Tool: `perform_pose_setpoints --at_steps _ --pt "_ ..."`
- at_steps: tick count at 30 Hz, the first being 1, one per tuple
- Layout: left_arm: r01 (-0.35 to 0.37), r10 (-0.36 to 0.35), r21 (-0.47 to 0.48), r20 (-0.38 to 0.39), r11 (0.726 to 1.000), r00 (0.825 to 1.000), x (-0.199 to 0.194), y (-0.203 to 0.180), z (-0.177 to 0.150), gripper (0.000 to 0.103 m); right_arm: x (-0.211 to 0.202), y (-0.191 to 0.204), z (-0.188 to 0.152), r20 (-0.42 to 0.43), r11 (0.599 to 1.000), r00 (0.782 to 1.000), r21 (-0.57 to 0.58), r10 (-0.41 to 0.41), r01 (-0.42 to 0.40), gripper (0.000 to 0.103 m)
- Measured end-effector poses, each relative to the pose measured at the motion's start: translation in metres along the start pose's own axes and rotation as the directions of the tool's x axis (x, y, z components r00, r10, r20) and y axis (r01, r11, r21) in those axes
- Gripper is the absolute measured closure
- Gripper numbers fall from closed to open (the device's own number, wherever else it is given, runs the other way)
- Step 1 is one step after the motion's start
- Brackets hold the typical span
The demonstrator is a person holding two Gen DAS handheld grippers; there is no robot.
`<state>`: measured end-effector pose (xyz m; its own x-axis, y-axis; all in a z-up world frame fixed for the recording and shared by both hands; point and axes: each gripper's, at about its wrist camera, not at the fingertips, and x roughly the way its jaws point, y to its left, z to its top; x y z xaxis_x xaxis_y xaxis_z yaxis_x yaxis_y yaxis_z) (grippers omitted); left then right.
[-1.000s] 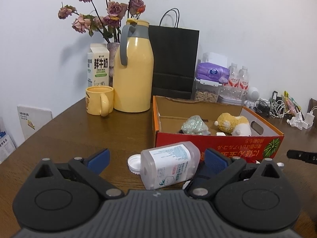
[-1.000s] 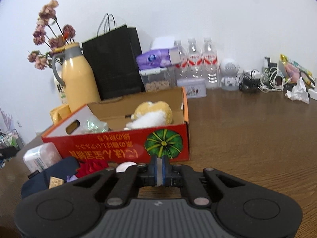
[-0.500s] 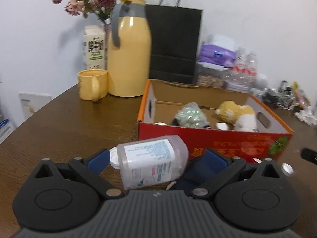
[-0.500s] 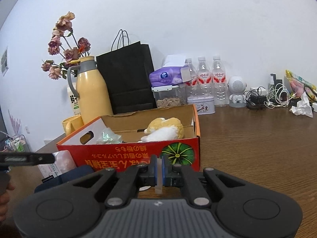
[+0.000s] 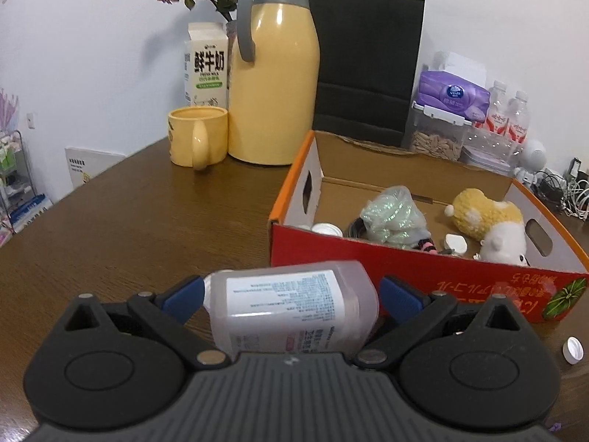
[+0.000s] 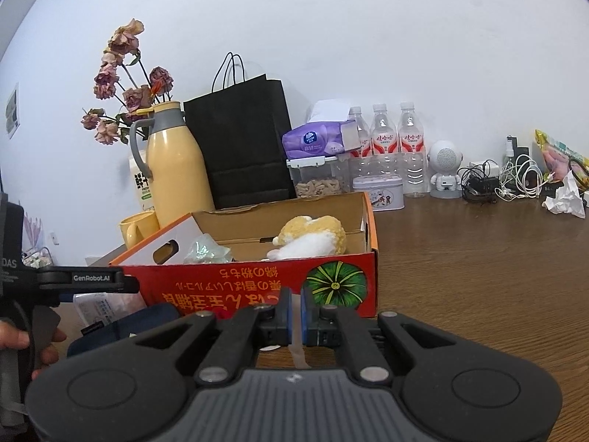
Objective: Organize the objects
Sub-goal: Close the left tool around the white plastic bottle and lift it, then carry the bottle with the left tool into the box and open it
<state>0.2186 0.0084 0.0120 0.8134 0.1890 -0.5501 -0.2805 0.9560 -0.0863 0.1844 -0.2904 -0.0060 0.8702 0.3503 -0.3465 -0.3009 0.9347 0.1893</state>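
Note:
My left gripper [image 5: 291,294] is shut on a clear plastic bottle [image 5: 291,309] with a white label, held sideways above the table, just in front of the red cardboard box [image 5: 423,276]. The box holds a yellow-white plush toy [image 5: 489,221], a crumpled green-clear bag [image 5: 394,217] and small white caps. My right gripper [image 6: 295,311] is shut on a thin white strip [image 6: 298,346], in front of the same box [image 6: 257,287]. The left gripper [image 6: 84,281] and its bottle show at the left of the right wrist view.
A yellow thermos [image 5: 274,73], yellow mug [image 5: 197,134], milk carton [image 5: 206,62] and black paper bag [image 5: 368,70] stand behind the box. A dark blue pouch [image 6: 125,326] lies before the box. A white cap [image 5: 572,350] lies on the table at right. Water bottles [image 6: 386,147] and cables [image 6: 500,180] line the wall.
My left gripper closed on the bottle and lifted it off the table, rising toward the box. My right gripper rose and pulled back a little, still shut.

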Motion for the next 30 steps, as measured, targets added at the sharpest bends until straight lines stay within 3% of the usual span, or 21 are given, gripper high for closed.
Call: perform_pose_setpoints --at_steps 3,16,30 --pt "0.017 -0.017 -0.009 -0.004 1.0 1.0 0.0 0.003 -0.002 0.014 0.001 0.0 0.0 -0.004 1.0 1.0 -0.002 -0.005 0.005 0.099" --pt "0.051 -0.051 -0.012 0.03 0.999 0.998 -0.007 0.007 -0.004 0.014 0.002 0.003 -0.003 -0.007 1.0 1.0 -0.012 -0.026 0.026 0.099" --pt "0.144 -0.144 0.01 0.163 0.99 0.976 -0.06 0.02 0.003 0.014 -0.005 0.013 0.001 0.021 0.999 0.999 -0.023 -0.04 0.041 0.099"
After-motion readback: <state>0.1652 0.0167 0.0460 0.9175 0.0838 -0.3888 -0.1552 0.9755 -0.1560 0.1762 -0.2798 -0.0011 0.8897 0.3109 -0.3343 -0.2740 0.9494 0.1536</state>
